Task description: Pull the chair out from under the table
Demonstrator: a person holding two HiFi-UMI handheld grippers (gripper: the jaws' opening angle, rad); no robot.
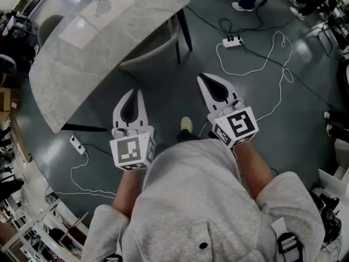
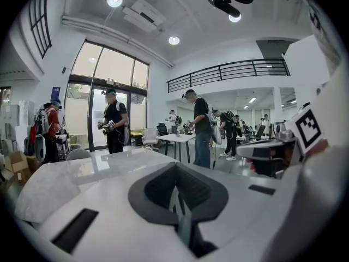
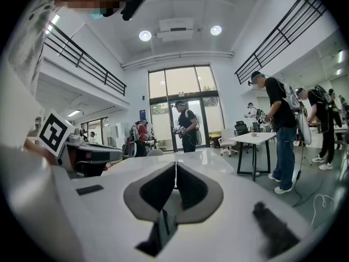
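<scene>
Head view: both forearms extended forward, side by side; left gripper (image 1: 136, 91) and right gripper (image 1: 201, 77) aimed at the table (image 1: 82, 48). Chair (image 1: 155, 51) tucked under the table's near edge toward its right corner, ahead of both tips (untouched). Left gripper view: jaws pressed together, nothing between, table (image 2: 82, 173) directly ahead. Right gripper view: jaws likewise closed, empty.

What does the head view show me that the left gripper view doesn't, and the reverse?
Head view only: the grey chair tucked under the marble table, a power strip and white cable on the floor, the person's shoe. Left gripper view only: people by the glass doors, ceiling lights, a balcony railing. Both: the marble table's top and the shut, empty left gripper.
</scene>
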